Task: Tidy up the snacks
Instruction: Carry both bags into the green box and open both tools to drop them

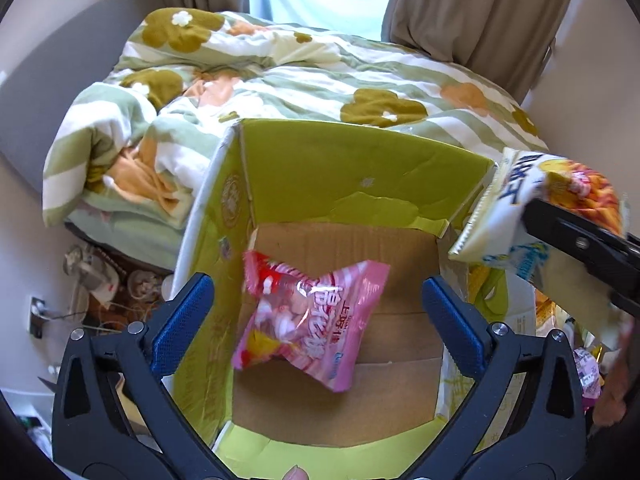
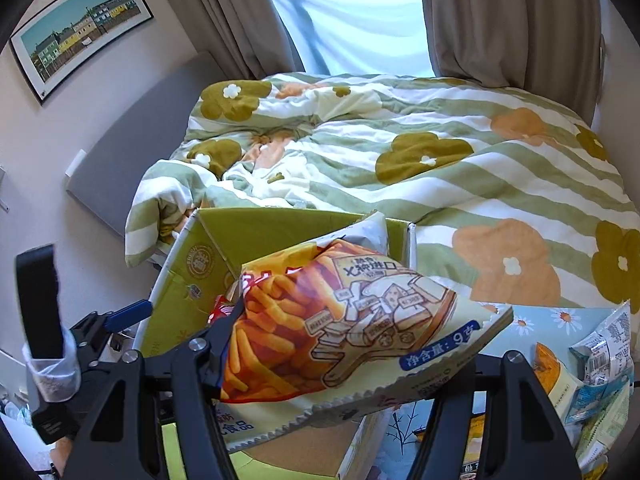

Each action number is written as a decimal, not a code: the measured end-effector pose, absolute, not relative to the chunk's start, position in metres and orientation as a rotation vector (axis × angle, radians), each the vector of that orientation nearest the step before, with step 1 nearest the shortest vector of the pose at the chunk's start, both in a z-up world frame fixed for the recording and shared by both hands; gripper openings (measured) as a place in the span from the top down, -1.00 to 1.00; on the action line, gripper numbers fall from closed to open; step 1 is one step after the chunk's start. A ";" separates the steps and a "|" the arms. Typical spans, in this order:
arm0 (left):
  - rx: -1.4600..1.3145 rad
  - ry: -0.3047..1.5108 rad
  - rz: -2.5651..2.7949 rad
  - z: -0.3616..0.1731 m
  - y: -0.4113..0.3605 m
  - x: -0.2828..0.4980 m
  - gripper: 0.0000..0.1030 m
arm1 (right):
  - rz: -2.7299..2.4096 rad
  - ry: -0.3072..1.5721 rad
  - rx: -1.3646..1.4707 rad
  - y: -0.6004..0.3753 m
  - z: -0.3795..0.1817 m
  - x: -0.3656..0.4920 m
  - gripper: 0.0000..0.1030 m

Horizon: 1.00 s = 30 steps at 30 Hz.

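An open cardboard box [image 1: 340, 176] with green flaps stands in front of the bed. A pink snack bag [image 1: 308, 312] lies inside it on the brown bottom. My left gripper [image 1: 316, 312] is open above the box, its blue pads [image 1: 184, 320] spread on either side of the pink bag, touching nothing. My right gripper [image 2: 340, 360] is shut on a cream and orange bag of fry-shaped snacks [image 2: 352, 312], held over the box's right rim [image 2: 408, 240]. In the left wrist view that bag [image 1: 516, 208] shows at the right with the right gripper's black fingers [image 1: 580, 244].
A bed with a green striped flowered duvet [image 2: 440, 152] lies just behind the box. More snack packets [image 2: 600, 368] lie at the right on a light blue flowered surface [image 2: 528, 324]. Cables and clutter [image 1: 104, 292] sit on the floor at the left. Curtains and a window are behind.
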State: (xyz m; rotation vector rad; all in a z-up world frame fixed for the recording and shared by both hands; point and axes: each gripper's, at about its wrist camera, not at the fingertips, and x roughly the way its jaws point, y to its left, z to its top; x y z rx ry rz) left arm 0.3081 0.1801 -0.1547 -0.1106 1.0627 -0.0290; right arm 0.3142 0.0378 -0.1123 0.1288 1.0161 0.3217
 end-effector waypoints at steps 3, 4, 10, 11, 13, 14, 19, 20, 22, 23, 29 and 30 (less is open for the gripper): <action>-0.125 1.059 -0.014 -0.153 0.188 0.300 -0.99 | 0.329 1.035 0.129 0.042 -0.119 0.319 -0.18; -0.126 1.057 -0.009 -0.152 0.190 0.297 -0.99 | 0.331 1.041 0.131 0.044 -0.120 0.319 -0.18; -0.112 1.059 0.008 -0.152 0.193 0.285 -0.99 | 0.347 1.075 0.131 0.053 -0.133 0.323 -0.18; -0.105 1.062 0.011 -0.153 0.193 0.284 -0.99 | 0.352 1.084 0.134 0.054 -0.136 0.324 -0.18; -0.094 1.064 0.018 -0.153 0.192 0.281 -0.99 | 0.363 1.093 0.131 0.059 -0.143 0.327 -0.19; -0.093 1.063 0.020 -0.152 0.191 0.280 -0.99 | 0.365 1.097 0.124 0.061 -0.145 0.329 -0.21; -0.085 1.056 0.031 -0.144 0.190 0.266 -0.99 | 0.336 1.113 0.087 0.070 -0.156 0.339 -0.92; -0.084 1.056 0.034 -0.142 0.190 0.264 -0.99 | 0.327 1.101 0.068 0.070 -0.156 0.340 -0.99; -0.085 1.051 0.040 -0.138 0.191 0.255 -0.99 | 0.318 1.057 0.007 0.071 -0.151 0.338 -0.99; -0.087 1.049 0.040 -0.137 0.192 0.251 -0.99 | 0.313 1.036 -0.028 0.072 -0.147 0.335 -0.99; -0.093 1.047 0.055 -0.134 0.191 0.230 -0.99 | 0.349 0.987 -0.077 0.060 -0.124 0.312 -0.99; -0.095 1.042 0.059 -0.132 0.190 0.226 -0.99 | 0.351 0.988 -0.080 0.057 -0.121 0.308 -0.99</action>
